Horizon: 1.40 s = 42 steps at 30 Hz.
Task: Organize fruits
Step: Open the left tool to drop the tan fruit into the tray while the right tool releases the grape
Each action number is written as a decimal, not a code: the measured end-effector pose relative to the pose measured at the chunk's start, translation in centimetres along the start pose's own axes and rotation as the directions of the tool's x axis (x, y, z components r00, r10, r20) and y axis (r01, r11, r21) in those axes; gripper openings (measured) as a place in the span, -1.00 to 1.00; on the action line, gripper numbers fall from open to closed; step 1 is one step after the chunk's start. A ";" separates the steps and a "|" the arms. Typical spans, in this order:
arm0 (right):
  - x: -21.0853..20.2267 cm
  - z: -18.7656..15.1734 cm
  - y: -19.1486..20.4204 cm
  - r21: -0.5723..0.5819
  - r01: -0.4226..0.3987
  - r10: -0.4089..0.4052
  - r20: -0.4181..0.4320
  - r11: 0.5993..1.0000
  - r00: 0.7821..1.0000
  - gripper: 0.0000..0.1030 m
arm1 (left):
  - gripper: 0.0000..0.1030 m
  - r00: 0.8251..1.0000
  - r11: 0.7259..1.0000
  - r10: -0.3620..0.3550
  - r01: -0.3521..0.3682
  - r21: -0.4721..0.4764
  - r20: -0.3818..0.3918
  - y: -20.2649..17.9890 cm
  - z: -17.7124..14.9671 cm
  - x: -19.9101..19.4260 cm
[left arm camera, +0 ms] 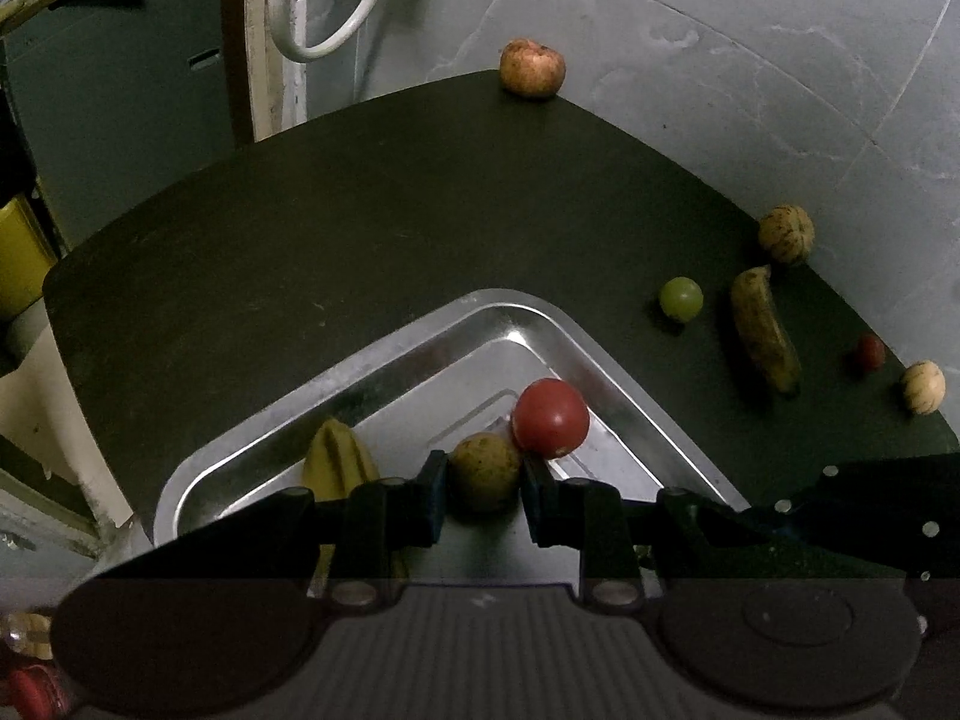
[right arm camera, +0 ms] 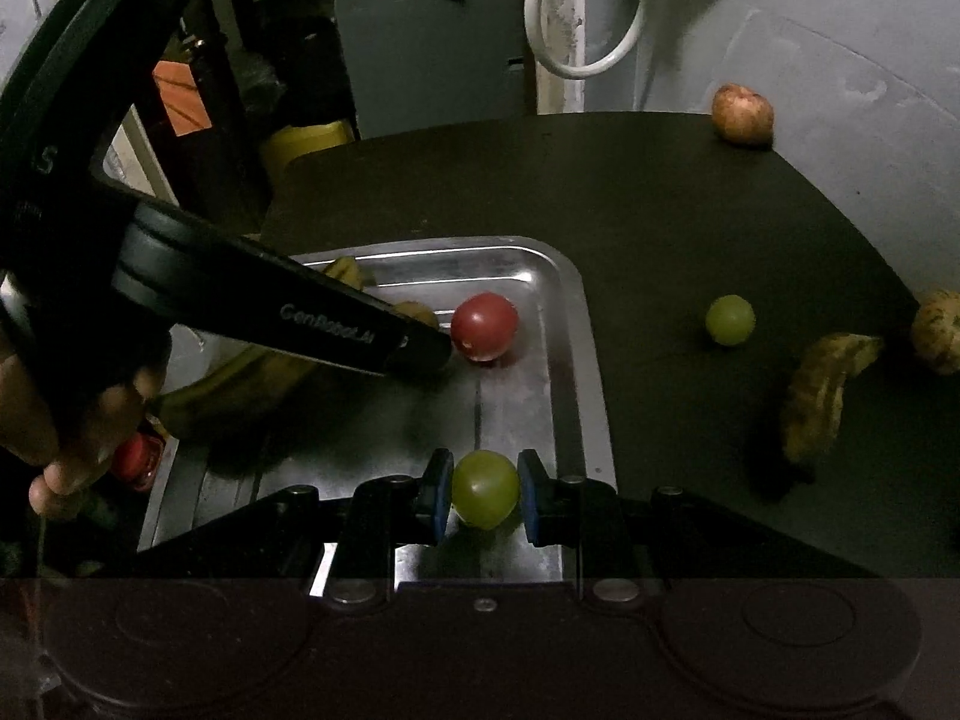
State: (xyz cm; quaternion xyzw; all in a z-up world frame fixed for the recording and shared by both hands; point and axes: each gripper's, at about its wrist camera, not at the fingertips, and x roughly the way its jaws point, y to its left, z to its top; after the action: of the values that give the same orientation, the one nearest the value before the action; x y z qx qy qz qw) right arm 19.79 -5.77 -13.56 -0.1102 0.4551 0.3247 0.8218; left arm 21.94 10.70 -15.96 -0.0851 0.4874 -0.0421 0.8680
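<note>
Left gripper (left arm camera: 485, 483) closed on speckled brown fruit (left arm camera: 485, 471), held over metal tray (left arm camera: 606, 354), touching red fruit (left arm camera: 551, 417). Right gripper (right arm camera: 485, 489) closed on green fruit (right arm camera: 485, 487) above the tray's near end. Both fruits judged light, round, smooth-skinned, likely bruised under hard squeeze; grip across widest girth judged soundest. Spotted banana (left arm camera: 765, 330), second green fruit (left arm camera: 681, 298), apple (left arm camera: 533, 67) left on dark table (left arm camera: 360, 210).

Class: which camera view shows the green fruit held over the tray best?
The right wrist view: the green fruit sits clamped in the right gripper, over the tray. The left wrist view does not show it.
</note>
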 end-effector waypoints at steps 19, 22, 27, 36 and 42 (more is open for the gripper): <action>-0.6 0.0 0.0 0.014 -0.002 0.002 0.009 1.000 1.000 -0.35 | -0.29 1.000 1.000 -0.003 0.003 -0.017 0.004 0.0 0.6 -0.9; -1.3 0.1 -0.1 0.019 0.004 -0.005 0.018 1.000 1.000 -0.26 | -0.10 1.000 1.000 -0.004 0.005 -0.021 0.020 -0.1 0.8 -1.6; -3.1 0.0 -0.6 0.037 0.015 -0.017 0.041 0.999 0.999 0.02 | 0.15 0.999 1.000 -0.007 0.008 -0.022 0.050 -0.4 1.0 -3.0; -8.5 -0.8 -1.8 0.102 0.036 -0.047 0.113 0.994 0.993 0.77 | 0.89 0.988 0.996 -0.045 0.056 -0.073 0.146 -1.4 0.6 -7.1; -12.4 -2.2 -2.5 0.133 0.061 -0.082 0.154 0.989 0.985 0.92 | 0.99 0.976 0.991 -0.086 0.105 -0.082 0.202 -3.4 -0.6 -9.9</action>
State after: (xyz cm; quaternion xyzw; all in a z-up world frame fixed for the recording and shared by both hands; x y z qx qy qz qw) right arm 15.30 -14.10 -4.94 -0.0475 0.4038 0.2729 0.8719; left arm 16.30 8.83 -7.34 -0.1522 0.3953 -0.0525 0.9043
